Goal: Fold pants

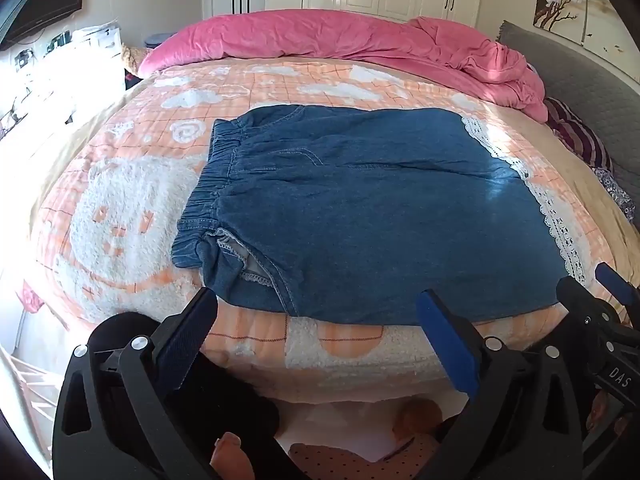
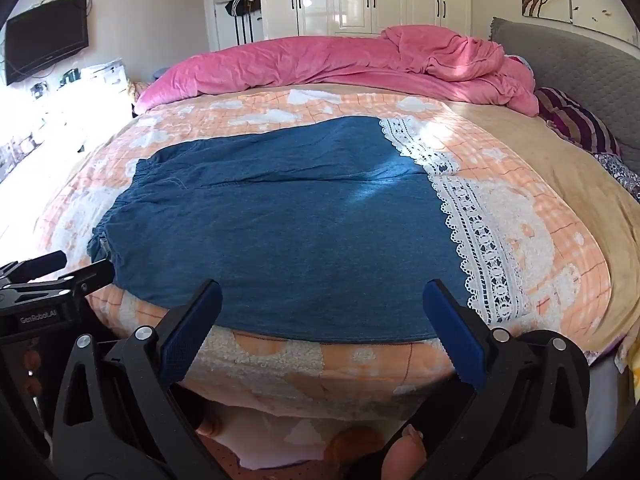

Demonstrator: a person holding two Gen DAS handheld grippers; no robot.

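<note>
Denim pants (image 1: 360,208) lie flat on the bed (image 1: 132,216), folded lengthwise, elastic waist left, lace hems (image 2: 480,232) right. Left tool (image 1: 316,320) wide, empty, hovers off the near edge by the waist end. Right tool (image 2: 322,312) wide, empty, hovers near the hem end. Pink duvet (image 1: 320,36) bunched behind.

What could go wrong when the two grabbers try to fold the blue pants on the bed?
1. The pants lie on a fluffy blanket, so the open left gripper might pinch blanket along with denim.
2. The lace trim by the open right gripper has holes; a finger could perhaps snag there.
3. The pants reach the bed's near edge, so a tug might slide them off.
</note>
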